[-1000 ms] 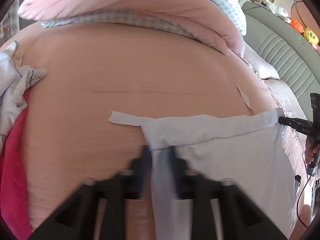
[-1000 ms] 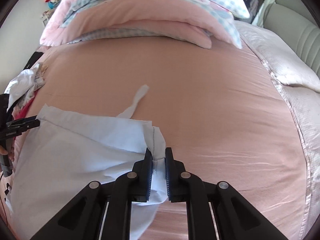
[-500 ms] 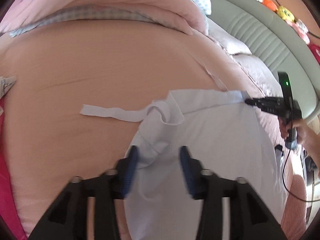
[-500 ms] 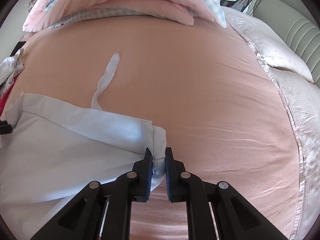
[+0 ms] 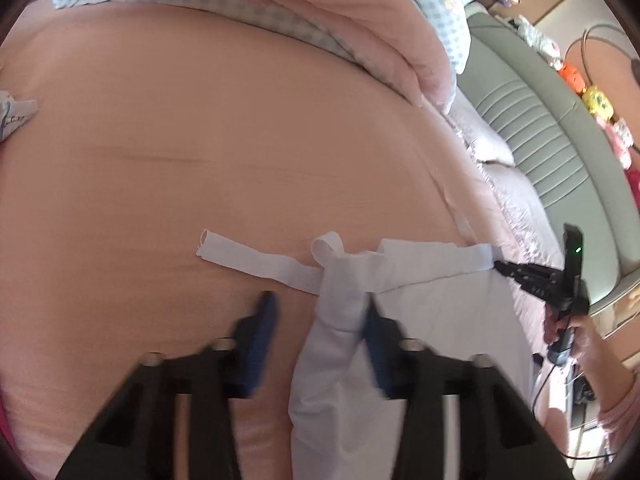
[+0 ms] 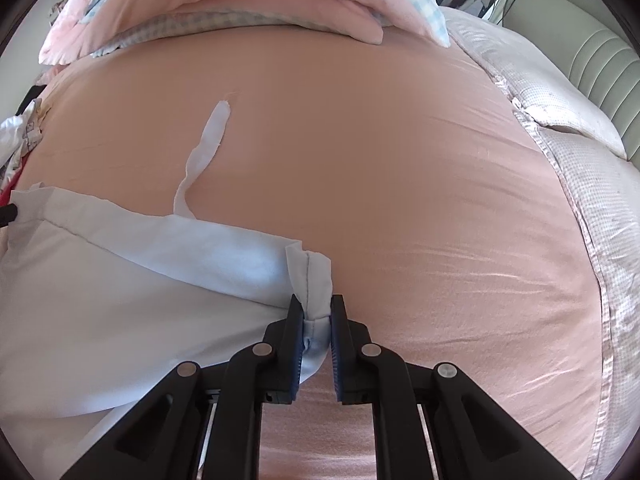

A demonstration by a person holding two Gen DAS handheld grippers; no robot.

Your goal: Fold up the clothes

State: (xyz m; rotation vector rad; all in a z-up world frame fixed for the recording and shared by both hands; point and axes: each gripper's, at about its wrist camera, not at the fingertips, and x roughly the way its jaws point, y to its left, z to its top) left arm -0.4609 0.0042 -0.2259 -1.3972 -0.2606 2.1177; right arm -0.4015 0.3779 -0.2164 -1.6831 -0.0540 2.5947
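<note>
A pale blue garment (image 5: 432, 320) lies on the pink bed sheet (image 5: 200, 128), with a long tie strip (image 5: 248, 258) trailing out to the left. My left gripper (image 5: 318, 334) is open and low over the bunched left corner, where cloth lies loose against its right finger. In the right wrist view the garment (image 6: 120, 280) spreads to the left and its tie (image 6: 208, 148) runs away from me. My right gripper (image 6: 314, 320) is shut on the garment's folded right corner. The left wrist view shows that right gripper (image 5: 500, 267) at the cloth's far edge, held by a hand (image 5: 568, 332).
Folded pink and checked quilts (image 6: 256, 4) are stacked at the far side of the bed. A grey-green padded headboard (image 5: 532, 128) with plush toys (image 5: 596, 100) runs along the right. Other clothes (image 6: 20, 136) are piled at the left edge.
My left gripper has let go of the garment's corner and opened wide; the corner now lies bunched on the sheet. My right gripper keeps its hold on the other corner.
</note>
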